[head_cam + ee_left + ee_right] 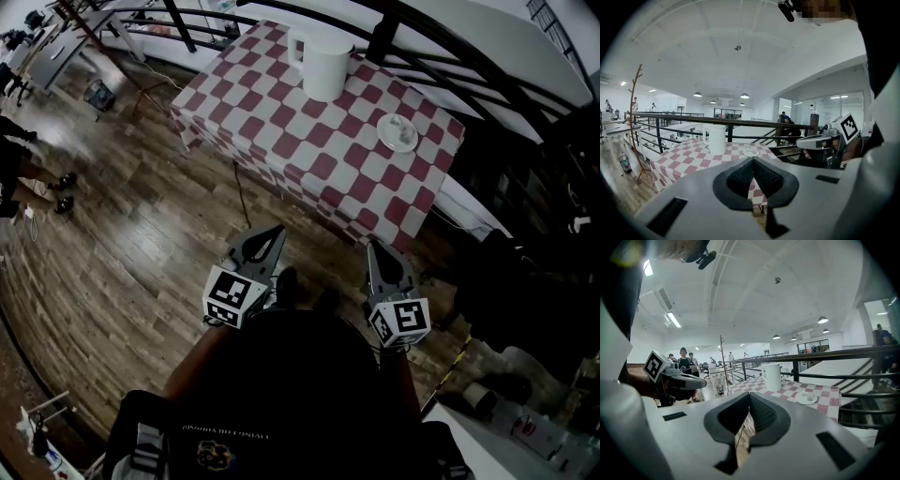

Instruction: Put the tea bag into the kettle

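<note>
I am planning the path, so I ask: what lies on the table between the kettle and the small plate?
Only bare checkered cloth lies between the kettle and the plate, as the head view shows.

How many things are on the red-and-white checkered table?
2: a tall white handled kettle at the table's far edge, and a small round white plate to its right and nearer the camera. What lies on the plate is too small to tell.

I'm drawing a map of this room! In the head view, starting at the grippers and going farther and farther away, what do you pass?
Left gripper and right gripper side by side → wooden floor → checkered table → plate → kettle → black railing.
</note>
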`<state>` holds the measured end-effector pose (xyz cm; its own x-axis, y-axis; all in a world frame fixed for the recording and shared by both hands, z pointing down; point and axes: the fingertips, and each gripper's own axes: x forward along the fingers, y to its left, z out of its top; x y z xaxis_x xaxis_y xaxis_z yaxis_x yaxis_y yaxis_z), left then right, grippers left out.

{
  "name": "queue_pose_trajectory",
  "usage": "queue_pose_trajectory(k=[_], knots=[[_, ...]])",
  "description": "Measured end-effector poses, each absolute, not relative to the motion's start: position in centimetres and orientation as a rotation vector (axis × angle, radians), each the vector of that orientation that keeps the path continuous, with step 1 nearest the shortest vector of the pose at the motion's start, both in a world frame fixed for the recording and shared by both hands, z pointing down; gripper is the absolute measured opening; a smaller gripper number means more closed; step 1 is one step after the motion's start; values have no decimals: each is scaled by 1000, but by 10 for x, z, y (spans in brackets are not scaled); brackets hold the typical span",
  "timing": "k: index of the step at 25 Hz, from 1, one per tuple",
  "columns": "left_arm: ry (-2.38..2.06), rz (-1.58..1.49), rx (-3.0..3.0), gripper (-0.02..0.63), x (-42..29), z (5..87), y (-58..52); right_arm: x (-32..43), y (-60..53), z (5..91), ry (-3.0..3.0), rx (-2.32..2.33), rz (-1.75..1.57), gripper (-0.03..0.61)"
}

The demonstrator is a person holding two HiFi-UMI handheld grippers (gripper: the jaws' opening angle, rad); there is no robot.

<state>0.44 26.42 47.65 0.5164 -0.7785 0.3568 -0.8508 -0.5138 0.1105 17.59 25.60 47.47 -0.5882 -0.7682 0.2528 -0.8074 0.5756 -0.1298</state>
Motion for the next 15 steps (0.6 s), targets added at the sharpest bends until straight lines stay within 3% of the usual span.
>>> queue_pose_trajectory(k=[15], knots=[[-1395,398,2507,4,-84,482,244,127,236,472,-2589,1456,320,14]])
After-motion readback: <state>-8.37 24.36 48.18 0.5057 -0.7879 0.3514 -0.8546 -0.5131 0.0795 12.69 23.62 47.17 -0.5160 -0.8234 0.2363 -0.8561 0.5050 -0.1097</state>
